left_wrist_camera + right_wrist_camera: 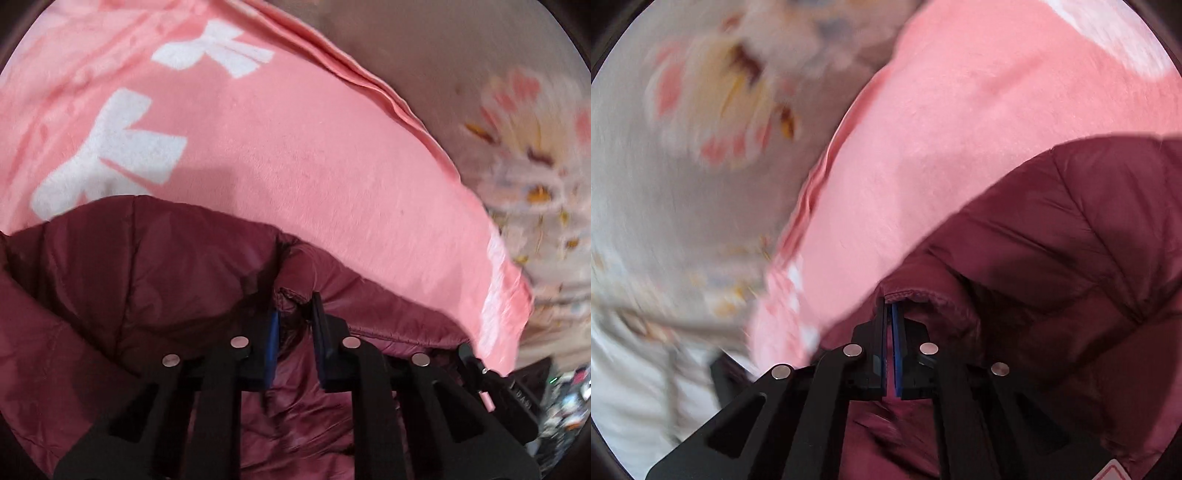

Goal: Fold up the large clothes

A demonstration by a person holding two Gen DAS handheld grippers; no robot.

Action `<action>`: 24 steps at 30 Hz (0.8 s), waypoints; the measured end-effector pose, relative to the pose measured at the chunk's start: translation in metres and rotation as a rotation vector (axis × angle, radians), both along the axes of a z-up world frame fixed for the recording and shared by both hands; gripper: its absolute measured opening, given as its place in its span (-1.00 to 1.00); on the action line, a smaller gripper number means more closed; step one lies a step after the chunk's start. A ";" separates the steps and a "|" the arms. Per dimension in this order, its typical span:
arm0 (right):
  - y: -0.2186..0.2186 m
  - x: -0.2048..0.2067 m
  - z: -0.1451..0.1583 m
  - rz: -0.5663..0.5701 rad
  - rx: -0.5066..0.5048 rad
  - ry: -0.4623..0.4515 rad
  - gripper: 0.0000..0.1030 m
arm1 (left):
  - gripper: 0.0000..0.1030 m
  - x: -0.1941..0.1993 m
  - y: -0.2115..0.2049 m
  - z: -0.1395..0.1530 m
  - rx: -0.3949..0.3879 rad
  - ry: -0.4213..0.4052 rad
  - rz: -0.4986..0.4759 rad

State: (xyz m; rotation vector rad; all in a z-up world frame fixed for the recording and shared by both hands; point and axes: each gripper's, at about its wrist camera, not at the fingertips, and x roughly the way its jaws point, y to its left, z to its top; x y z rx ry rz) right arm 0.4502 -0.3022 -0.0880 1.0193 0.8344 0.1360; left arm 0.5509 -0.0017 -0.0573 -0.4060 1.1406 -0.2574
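Note:
A dark maroon quilted puffer jacket [147, 266] lies on a pink blanket [295, 155] with white letters. In the left wrist view my left gripper [293, 306] holds a bunched edge of the jacket between its fingers, with a small gap left between the blue pads. In the right wrist view the same jacket [1071, 236] fills the lower right, and my right gripper [892, 310] is shut tight on the jacket's hem. Both views are blurred at the edges.
The pink blanket [960, 129] lies over a pale floral bedsheet [683, 166], also seen in the left wrist view [517, 147]. The blanket's folded edge [369, 85] runs diagonally. Dark clutter [565, 398] shows beyond the bed at the right edge.

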 end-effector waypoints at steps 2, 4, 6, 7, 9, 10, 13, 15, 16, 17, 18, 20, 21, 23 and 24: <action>0.012 -0.008 0.008 0.056 -0.160 -0.011 -0.95 | -0.74 -0.010 -0.001 0.002 0.047 -0.045 -0.035; 0.022 -0.011 0.009 0.094 -0.258 0.002 -0.95 | -0.74 -0.016 0.000 -0.002 0.082 -0.072 -0.055; 0.028 -0.011 0.003 0.115 -0.331 0.019 -0.97 | -0.74 -0.022 -0.005 -0.010 0.136 -0.105 -0.073; 0.031 -0.009 0.000 0.124 -0.365 0.021 -0.99 | -0.74 -0.024 -0.007 -0.014 0.157 -0.124 -0.082; 0.039 -0.007 -0.003 0.138 -0.437 0.018 -1.00 | -0.74 -0.030 -0.013 -0.020 0.201 -0.173 -0.099; 0.045 -0.007 -0.003 0.148 -0.487 0.013 -1.00 | -0.73 -0.032 -0.013 -0.021 0.216 -0.190 -0.102; 0.056 -0.006 -0.005 0.159 -0.590 0.000 -1.00 | -0.72 -0.041 -0.023 -0.025 0.286 -0.251 -0.109; 0.058 -0.006 -0.007 0.159 -0.628 -0.008 -1.00 | -0.71 -0.045 -0.029 -0.029 0.333 -0.287 -0.107; 0.061 -0.005 -0.007 0.158 -0.655 -0.011 -1.00 | -0.70 -0.047 -0.033 -0.030 0.360 -0.307 -0.104; 0.064 -0.003 -0.007 0.156 -0.678 -0.012 -1.00 | -0.70 -0.049 -0.035 -0.031 0.378 -0.317 -0.102; 0.066 -0.003 -0.007 0.155 -0.700 -0.012 -1.00 | -0.70 -0.050 -0.037 -0.031 0.401 -0.331 -0.100; 0.071 -0.003 -0.006 0.148 -0.749 -0.010 -1.00 | -0.70 -0.052 -0.043 -0.033 0.451 -0.355 -0.096; 0.072 -0.003 -0.006 0.145 -0.770 -0.008 -1.00 | -0.70 -0.053 -0.045 -0.034 0.469 -0.361 -0.095; 0.072 -0.005 -0.005 0.144 -0.797 -0.004 -1.00 | -0.70 -0.053 -0.048 -0.034 0.498 -0.371 -0.092; 0.074 -0.004 -0.005 0.143 -0.814 -0.001 -1.00 | -0.70 -0.054 -0.048 -0.035 0.506 -0.373 -0.092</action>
